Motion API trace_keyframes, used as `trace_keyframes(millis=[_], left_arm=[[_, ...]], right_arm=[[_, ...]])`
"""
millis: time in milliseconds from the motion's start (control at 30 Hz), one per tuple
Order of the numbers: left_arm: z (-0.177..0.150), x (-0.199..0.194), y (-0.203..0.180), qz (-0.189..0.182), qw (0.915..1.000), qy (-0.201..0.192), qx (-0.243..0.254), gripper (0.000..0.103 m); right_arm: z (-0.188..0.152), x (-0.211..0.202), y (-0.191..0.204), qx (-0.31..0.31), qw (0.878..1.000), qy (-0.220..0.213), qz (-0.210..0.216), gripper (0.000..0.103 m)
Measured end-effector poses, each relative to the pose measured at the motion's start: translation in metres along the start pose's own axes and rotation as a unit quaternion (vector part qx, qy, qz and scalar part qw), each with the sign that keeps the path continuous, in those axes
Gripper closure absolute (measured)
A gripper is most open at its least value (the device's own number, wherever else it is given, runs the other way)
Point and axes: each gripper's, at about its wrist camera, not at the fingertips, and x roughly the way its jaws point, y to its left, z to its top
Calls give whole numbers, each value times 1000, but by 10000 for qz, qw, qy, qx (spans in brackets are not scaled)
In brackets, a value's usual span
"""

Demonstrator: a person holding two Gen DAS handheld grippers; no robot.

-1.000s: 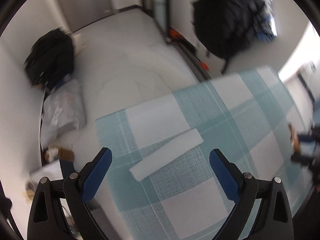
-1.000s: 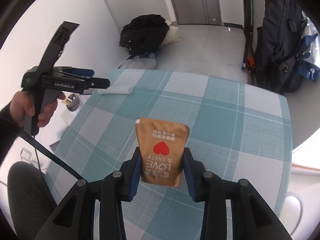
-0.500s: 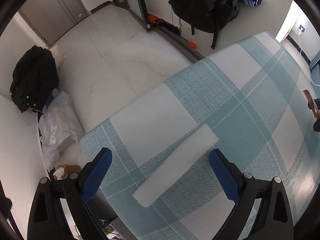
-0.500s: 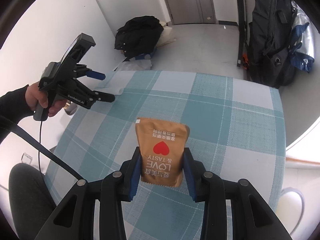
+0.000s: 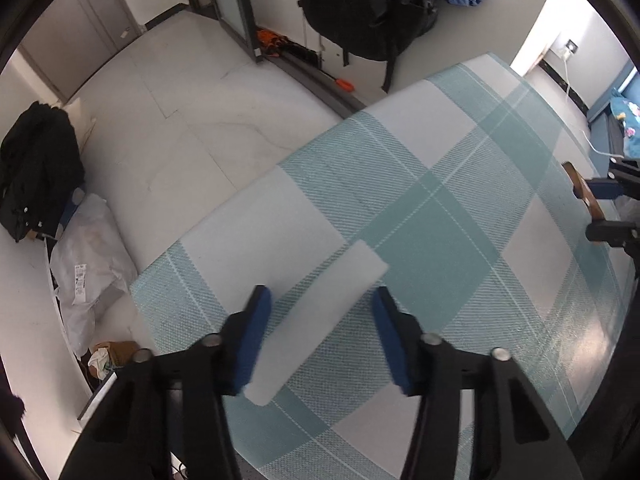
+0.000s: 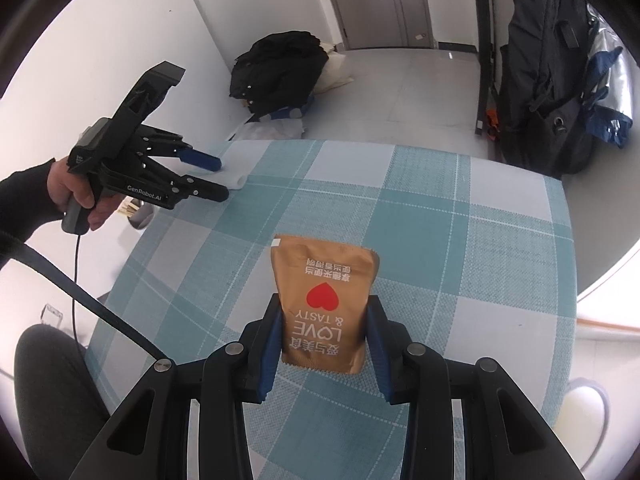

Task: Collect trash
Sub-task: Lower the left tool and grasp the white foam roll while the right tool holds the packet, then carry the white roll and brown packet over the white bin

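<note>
While the right tool point(image 6: 322, 344) pinches a brown packet point(image 6: 325, 304) at lower centre, the left tool point(image 5: 320, 332) is closing around a white strip point(image 5: 320, 316), pads not yet touching.

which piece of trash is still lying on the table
The white folded paper strip, flat on the checked tablecloth; the brown snack packet is clamped in the right gripper.

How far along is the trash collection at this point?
Done: nothing visibly binned; no bin in view. In hand: the right gripper is clamped on the brown snack packet; the left gripper is closing around the white wrapper on the checked tablecloth. Left: lifting it, disposing of both.
</note>
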Motion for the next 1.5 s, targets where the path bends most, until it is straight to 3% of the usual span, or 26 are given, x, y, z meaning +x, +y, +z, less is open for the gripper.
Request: trace_keyframes(millis=[333,433,733,933,1133,1333,1500], left_arm=[[-5,-6,-11,436,9988,200,3,92],[-8,-8,-11,385,9987,296,-122,99],[-18,-13,-11,370,9972,202,-618,101],[-29,-30,-9,257,9928,-57,-1171,101],[-41,-58,-20,-153,9818,-595,-1798,101],[-51,-82,-50,-319,9711,-1098,-2093,101],[-57,-102,-79,-214,9640,-1439,-2224,101]], right_arm=[[-1,-7,1,-12,10000,-86,17,65],[-1,-9,3,-40,9999,-128,-34,65],[-2,-18,5,-13,9997,-242,-8,65],[-3,-28,10,-41,9994,-354,-5,65],[-4,-47,15,6,9987,-504,81,65],[-19,-77,22,125,9976,-673,142,65],[-29,-107,26,223,9958,-872,145,65]])
